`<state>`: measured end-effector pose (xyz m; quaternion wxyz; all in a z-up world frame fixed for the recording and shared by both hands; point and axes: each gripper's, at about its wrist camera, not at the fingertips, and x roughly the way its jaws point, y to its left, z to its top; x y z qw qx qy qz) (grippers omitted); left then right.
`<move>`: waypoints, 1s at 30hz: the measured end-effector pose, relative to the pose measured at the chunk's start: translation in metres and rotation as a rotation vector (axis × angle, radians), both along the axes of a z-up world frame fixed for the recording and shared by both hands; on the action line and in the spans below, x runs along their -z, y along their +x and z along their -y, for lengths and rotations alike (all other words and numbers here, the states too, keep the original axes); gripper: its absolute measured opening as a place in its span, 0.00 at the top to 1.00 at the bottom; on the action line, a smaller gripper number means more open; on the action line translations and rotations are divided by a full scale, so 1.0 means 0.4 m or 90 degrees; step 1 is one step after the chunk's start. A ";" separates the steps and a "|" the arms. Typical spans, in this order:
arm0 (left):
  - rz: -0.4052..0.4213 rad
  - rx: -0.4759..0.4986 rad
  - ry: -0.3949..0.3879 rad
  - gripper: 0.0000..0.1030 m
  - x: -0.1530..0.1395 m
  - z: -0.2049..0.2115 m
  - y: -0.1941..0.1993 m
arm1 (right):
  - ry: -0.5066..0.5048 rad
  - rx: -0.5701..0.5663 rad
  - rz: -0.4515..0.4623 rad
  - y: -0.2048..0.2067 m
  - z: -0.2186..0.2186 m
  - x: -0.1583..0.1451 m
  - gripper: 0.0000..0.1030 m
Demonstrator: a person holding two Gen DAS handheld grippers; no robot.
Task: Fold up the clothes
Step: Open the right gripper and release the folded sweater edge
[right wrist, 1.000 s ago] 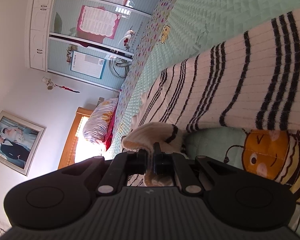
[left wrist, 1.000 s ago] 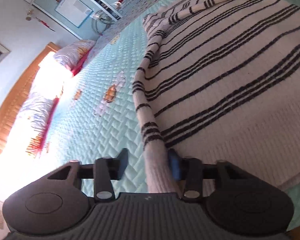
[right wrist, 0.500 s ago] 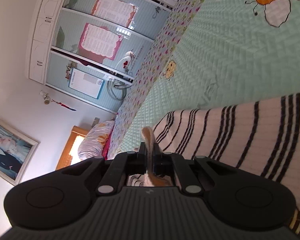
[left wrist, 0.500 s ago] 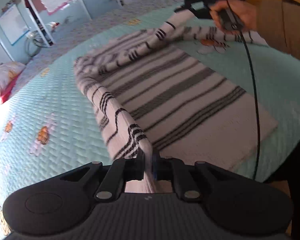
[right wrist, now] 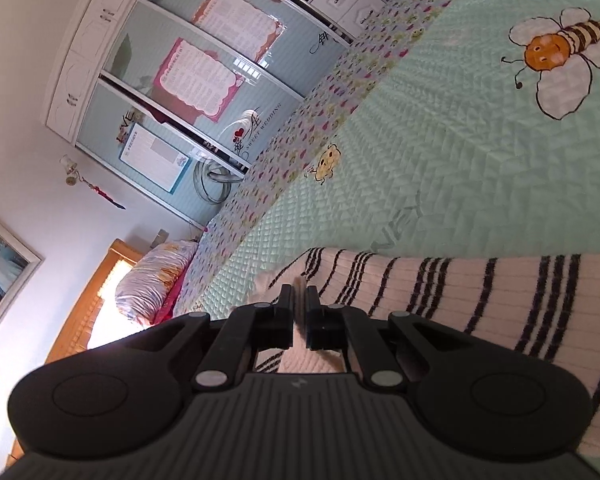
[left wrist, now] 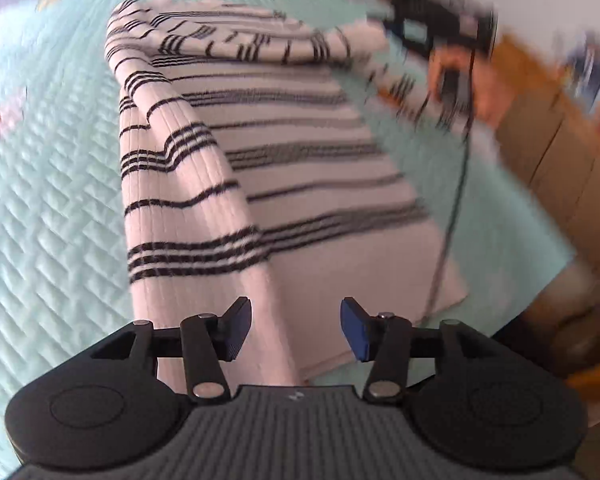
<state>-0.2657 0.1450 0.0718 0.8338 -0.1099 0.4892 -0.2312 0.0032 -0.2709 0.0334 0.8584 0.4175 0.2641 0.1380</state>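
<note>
A white knit sweater with black stripes [left wrist: 300, 168] lies spread on the mint quilted bed cover [left wrist: 52, 220]. Its left edge [left wrist: 188, 200] is folded over in a long strip that runs down to my left gripper [left wrist: 296, 328]. That gripper is open, blue pads wide apart, with the strip loose beneath it. At the far right, blurred, a hand [left wrist: 476, 92] holds my right gripper [left wrist: 440, 28] at the sweater's far part. In the right wrist view the right gripper [right wrist: 299, 310] is shut on a pinch of the sweater [right wrist: 480, 300].
A black cable [left wrist: 452, 208] hangs from the right gripper across the sweater's right side. Brown wooden furniture [left wrist: 560, 152] stands past the bed's right edge. A wardrobe with posters [right wrist: 204, 80], a pillow [right wrist: 152, 280] and a wooden headboard [right wrist: 96, 292] lie beyond the bed.
My left gripper closed on the sweater's left edge, carried it inward over the body, and has now opened and let it go. The right gripper stays shut on its fabric.
</note>
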 end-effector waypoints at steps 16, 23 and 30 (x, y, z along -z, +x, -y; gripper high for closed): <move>0.038 -0.149 -0.114 0.46 0.005 -0.074 0.129 | -0.110 0.041 0.161 0.019 0.032 -0.214 1.00; 0.003 -0.179 -0.151 0.46 0.060 -0.116 0.144 | -0.110 0.053 -0.019 0.016 0.049 -0.005 0.94; 0.042 -0.243 -0.222 0.46 0.051 -0.180 0.206 | 0.096 -0.052 -0.066 0.021 -0.083 0.064 0.42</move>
